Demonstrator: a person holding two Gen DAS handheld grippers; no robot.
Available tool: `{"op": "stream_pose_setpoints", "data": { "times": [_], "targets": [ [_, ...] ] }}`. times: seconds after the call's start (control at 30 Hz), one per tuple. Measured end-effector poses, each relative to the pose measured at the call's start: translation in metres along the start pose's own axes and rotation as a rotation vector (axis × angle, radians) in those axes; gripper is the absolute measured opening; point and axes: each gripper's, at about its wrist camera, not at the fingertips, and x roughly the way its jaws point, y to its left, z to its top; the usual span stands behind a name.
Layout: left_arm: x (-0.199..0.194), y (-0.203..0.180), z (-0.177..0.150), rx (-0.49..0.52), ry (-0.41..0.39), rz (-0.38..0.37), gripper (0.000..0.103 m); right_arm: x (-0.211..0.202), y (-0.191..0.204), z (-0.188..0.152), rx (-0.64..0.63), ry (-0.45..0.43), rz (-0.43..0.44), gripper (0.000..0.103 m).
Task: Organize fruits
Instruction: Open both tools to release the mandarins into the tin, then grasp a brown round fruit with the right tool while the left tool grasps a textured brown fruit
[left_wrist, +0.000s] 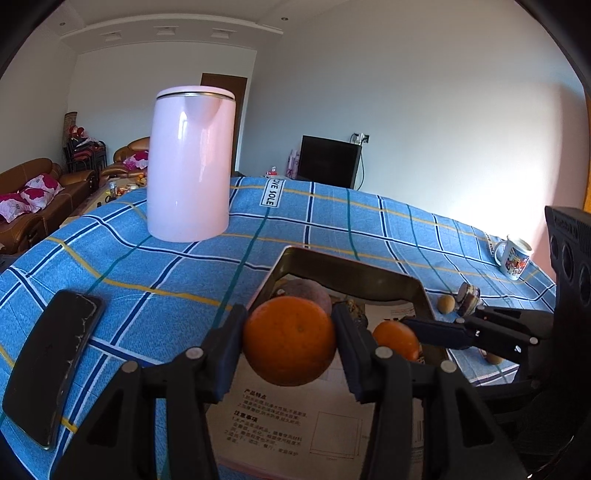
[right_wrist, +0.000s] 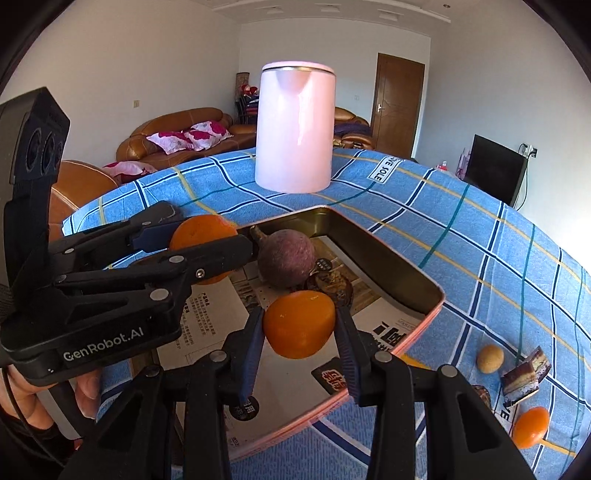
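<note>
Left wrist view
Left tool (left_wrist: 290, 341): pinching a large orange (left_wrist: 289, 340) between both pads, above the near end of the tin tray (left_wrist: 347, 269).
Right tool (left_wrist: 436, 332): reaching in from the right over the tray, pinching a smaller orange (left_wrist: 396, 338).
Tray contents: printed paper lining, a round purple fruit (left_wrist: 308, 291) at the far end behind the large orange.
Bench (left_wrist: 155, 266): covered by a blue checked cloth.
Kettle (left_wrist: 190, 164): pink, upright, beyond the tray to the left.
Phone (left_wrist: 51, 365): dark, flat on the cloth, far left.
Mug (left_wrist: 515, 256): patterned, upright at the right edge.
Small round fruit (left_wrist: 446, 304): tan, on the cloth just right of the tray.

Right wrist view
Right tool (right_wrist: 299, 325): pinching the smaller orange (right_wrist: 299, 323) over the middle of the tray (right_wrist: 388, 258).
Left tool (right_wrist: 207, 240): entering from the left, clamped on the large orange (right_wrist: 203, 232) over the tray's far left edge.
Purple fruit (right_wrist: 286, 258): lying in the tray, between the two held oranges.
Hand (right_wrist: 86, 391): fingers visible under the left tool's body.
Kettle (right_wrist: 295, 129): upright beyond the tray.
Outside the tray, right: tan round fruit (right_wrist: 490, 358), layered cake piece (right_wrist: 524, 374), a third orange (right_wrist: 530, 426), all on the cloth.
</note>
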Motion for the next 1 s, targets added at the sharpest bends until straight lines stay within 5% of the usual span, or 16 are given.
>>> {"op": "stream_pose_setpoints", "data": {
  "times": [0.07, 0.17, 0.53, 0.67, 0.9, 1.0],
  "targets": [
    [-0.003, -0.002, 0.000, 0.007, -0.011, -0.005, 0.052, -0.002, 0.000, 0.001, 0.002, -0.014, -0.006, 0.042],
    [-0.010, -0.008, 0.002, 0.010, -0.035, -0.011, 0.061, -0.014, -0.003, -0.004, 0.015, -0.035, -0.015, 0.063],
    [-0.018, -0.078, 0.002, 0.112, -0.043, -0.150, 0.068, -0.099, -0.105, -0.073, 0.237, -0.053, -0.221, 0.064],
    [-0.012, -0.103, 0.002, 0.162, -0.021, -0.186, 0.068, -0.098, -0.120, -0.083, 0.287, -0.023, -0.189, 0.064],
    [0.000, -0.127, 0.004, 0.210, 0.022, -0.207, 0.068, -0.069, -0.111, -0.081, 0.254, 0.097, -0.084, 0.046],
    [0.007, -0.136, 0.004, 0.231, 0.040, -0.211, 0.068, -0.056, -0.110, -0.083, 0.247, 0.147, -0.085, 0.029]
  ]
}}
